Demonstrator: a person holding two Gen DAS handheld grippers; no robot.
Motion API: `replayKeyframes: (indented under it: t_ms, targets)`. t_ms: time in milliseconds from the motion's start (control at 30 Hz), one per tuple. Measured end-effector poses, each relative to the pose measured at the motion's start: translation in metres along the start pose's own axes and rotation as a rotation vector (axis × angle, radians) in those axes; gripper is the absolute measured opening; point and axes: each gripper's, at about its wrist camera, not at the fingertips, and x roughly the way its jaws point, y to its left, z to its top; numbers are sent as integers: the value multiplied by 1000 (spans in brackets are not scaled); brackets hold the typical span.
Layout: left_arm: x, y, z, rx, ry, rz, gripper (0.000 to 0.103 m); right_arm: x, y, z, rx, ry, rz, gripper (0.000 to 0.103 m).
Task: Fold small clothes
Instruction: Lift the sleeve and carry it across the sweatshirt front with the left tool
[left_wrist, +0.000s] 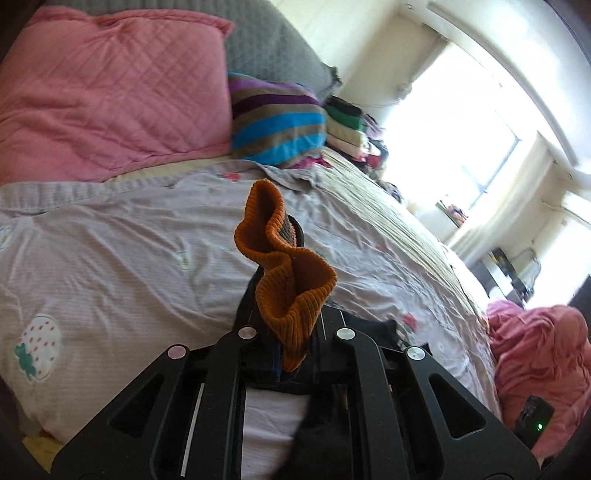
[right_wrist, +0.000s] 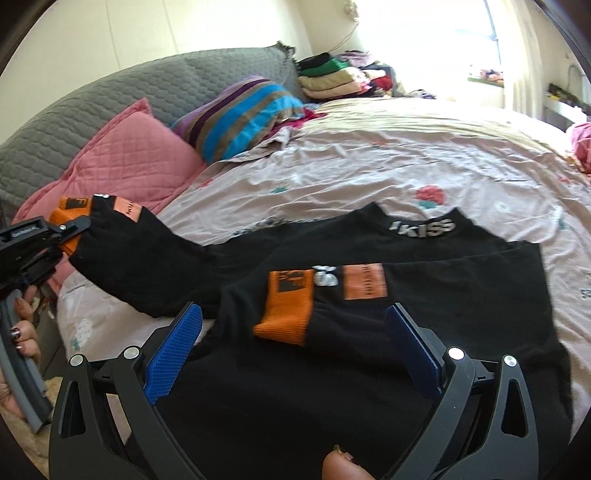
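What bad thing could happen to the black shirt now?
1. The left gripper pinches only the orange cuff of one sleeve, so it might slip out, or the lifted sleeve could drag the black shirt crooked.
2. The right gripper is open over the other sleeve, already folded across. Bumping it could undo that fold.

The black shirt (right_wrist: 424, 317) is showing the grey letters "KISS" on its neckband (right_wrist: 423, 226). The orange patch (right_wrist: 129, 211) on the lifted sleeve is carrying letters like "NOI", too blurred for reading. Other prints are staying unreadable.
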Motion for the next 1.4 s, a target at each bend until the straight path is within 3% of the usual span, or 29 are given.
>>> replayKeyframes:
  t_ms: [433,700,1400]
  targets:
    - [9,-69,-23,145,72,-100,4,-24,-52,-8,84,-22,-92,99]
    - [24,-92,-43,180,152,-155,4,-42,-86,-12,150,-42,-142,99]
    - [84,-126,-123,292,411,-183,4,-68,-142,-26,277,-55,-202,99]
